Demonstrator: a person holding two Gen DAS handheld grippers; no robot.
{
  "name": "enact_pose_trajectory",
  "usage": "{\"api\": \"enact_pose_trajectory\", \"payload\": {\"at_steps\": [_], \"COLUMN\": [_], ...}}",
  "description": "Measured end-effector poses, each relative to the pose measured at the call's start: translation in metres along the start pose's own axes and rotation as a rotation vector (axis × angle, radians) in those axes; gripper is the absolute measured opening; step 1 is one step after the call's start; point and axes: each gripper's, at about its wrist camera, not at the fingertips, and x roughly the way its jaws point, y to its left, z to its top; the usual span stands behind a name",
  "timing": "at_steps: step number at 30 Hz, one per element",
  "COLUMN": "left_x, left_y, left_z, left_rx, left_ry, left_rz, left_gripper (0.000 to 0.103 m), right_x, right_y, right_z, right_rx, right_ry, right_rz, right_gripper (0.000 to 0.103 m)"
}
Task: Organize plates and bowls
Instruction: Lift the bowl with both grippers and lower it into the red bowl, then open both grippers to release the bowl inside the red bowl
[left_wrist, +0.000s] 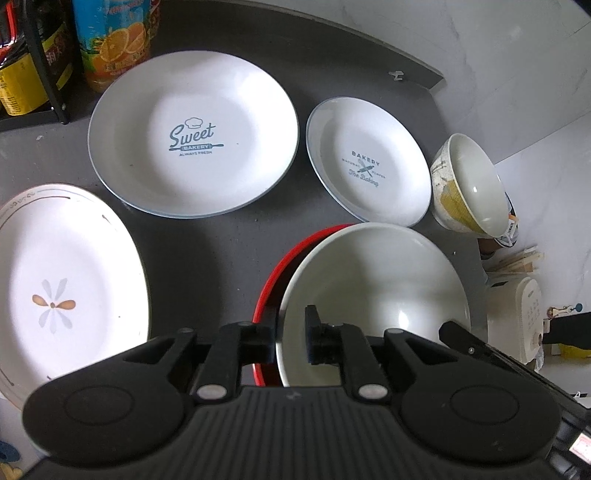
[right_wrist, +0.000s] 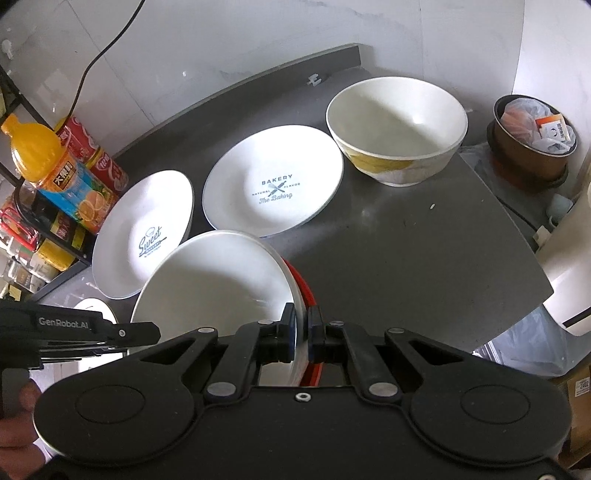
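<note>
White bowl (left_wrist: 373, 291), red-rimmed outside, gripped at opposite rims: left gripper (left_wrist: 291, 336) jaws narrow across the near rim, right gripper (right_wrist: 302, 332) jaws pinched on the other rim. Bowl judged lifted, tilted over the desk (right_wrist: 406, 236). Level carriage is advised, both grips kept even. Sweet Bakery plate (left_wrist: 192, 133) and Bakery plate (left_wrist: 369, 162) lie behind; patterned bowl (right_wrist: 397, 129) near the desk edge; open room at right

White bowl (left_wrist: 373, 295) tilted, nested in red bowl (left_wrist: 295, 251), near bench edge. "Sweet" plate (left_wrist: 192, 133), "Bakery" plate (left_wrist: 369, 162), flower plate (left_wrist: 62, 280) flat. Yellow-patterned bowl (right_wrist: 397, 129) upright.
</note>
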Motion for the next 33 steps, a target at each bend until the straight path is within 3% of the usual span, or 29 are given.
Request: {"api": "enact_pose_trajectory", "payload": {"at_steps": [7, 13, 18, 24, 28, 33], "left_x": [-0.011, -0.037, -0.041, -0.042, -0.041, -0.039], "left_y": [0.004, 0.007, 0.007, -0.005, -0.017, -0.035], "left_z": [0.006, 0.012, 0.013, 0.015, 0.017, 0.019], "left_rx": [0.002, 0.024, 0.034, 0.057, 0.084, 0.113], "left_ry": [-0.01, -0.063, -0.078, -0.115, -0.137, -0.16], "left_rz": [-0.006, -0.026, -0.015, 0.01, 0.009, 0.008], "left_gripper": [0.014, 0.026, 0.036, 0.058, 0.065, 0.074], "right_x": [0.003, 0.006, -0.001, -0.015, -0.021, -0.029], "right_y": [0.004, 0.011, 0.013, 0.007, -0.001, -0.019], "right_z": [0.003, 0.003, 0.009, 0.014, 0.016, 0.019], "right_rx": [-0.004, -0.007, 0.014, 0.027, 0.043, 0.079], "right_ry": [-0.005, 0.01, 0.001, -0.053, -0.071, -0.117], "right_rz": [-0.001, -0.025, -0.013, 0.001, 0.002, -0.019], "right_gripper": [0.007, 0.008, 0.025, 0.026, 0.028, 0.047]}}
